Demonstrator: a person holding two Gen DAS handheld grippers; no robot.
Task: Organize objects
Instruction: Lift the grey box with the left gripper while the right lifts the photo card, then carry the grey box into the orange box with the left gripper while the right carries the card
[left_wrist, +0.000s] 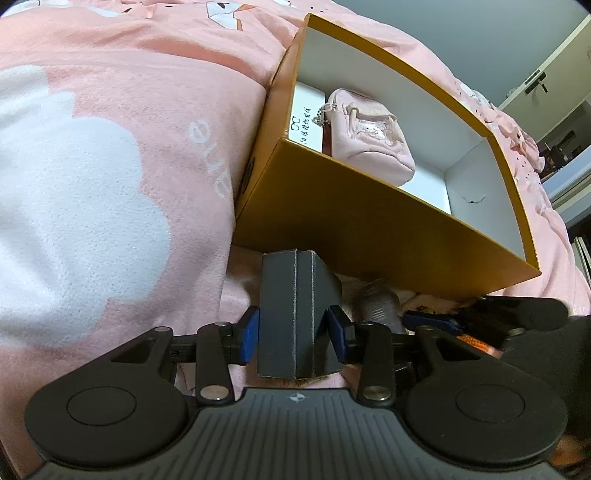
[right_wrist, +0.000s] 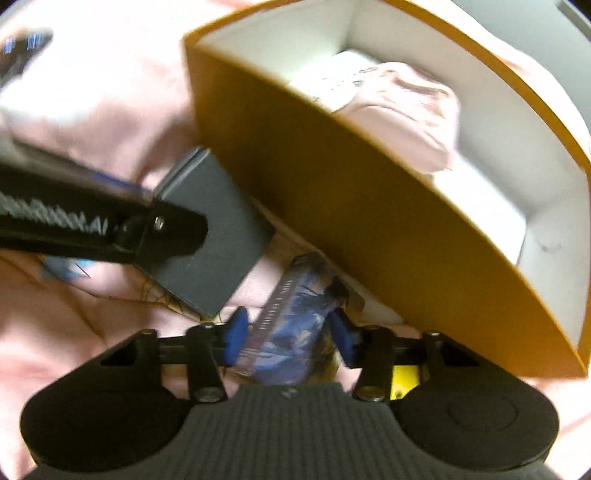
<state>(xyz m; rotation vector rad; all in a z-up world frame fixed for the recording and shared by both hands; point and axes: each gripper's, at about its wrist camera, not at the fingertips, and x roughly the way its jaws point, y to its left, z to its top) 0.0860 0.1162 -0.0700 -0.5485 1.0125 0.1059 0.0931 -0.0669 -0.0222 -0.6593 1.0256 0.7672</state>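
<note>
Pouch and white card inside open orange box.

Pink blanket (white cloud prints) over the bed; on it an open orange box and, beside that, a blue packet.

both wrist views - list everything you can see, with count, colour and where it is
box: 1, orange outside, white inside, open, on the bedding
pouch: 1, pale pink, inside the box
card: 1, white with dark writing, in the box, partly under the pouch
small box: 1, dark grey, beside the orange box
packet: 1, blue and purple print, on the bedding by the orange box
bedding: 1, pink with white patches
left gripper: 1, black with blue pads, clamped on the small box
right gripper: 1, black with blue pads, straddling the packet
</note>
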